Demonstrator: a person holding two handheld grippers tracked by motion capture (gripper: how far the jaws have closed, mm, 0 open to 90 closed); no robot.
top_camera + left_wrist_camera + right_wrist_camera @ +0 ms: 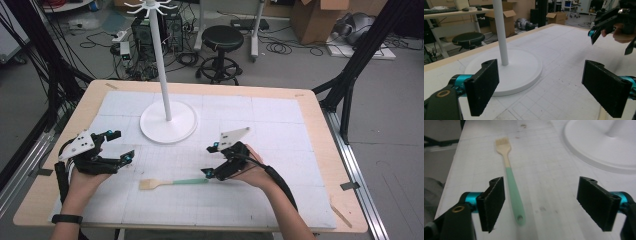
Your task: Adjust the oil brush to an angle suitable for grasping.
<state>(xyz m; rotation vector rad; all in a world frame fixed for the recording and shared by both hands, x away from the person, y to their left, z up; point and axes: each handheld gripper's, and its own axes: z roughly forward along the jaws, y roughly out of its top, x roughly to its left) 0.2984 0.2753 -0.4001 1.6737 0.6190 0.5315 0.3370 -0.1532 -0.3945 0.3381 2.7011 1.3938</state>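
A brush (172, 182) lies flat on the white gridded mat (280, 200) in front of me, towards the near edge. Its head is pale wood, flat and squared, with short light bristles, and the handle is mint green with a small hole at its tip. The head points to my left and the handle to my right. Beyond it stands a white stand (168, 122) with a round base and tall pole.
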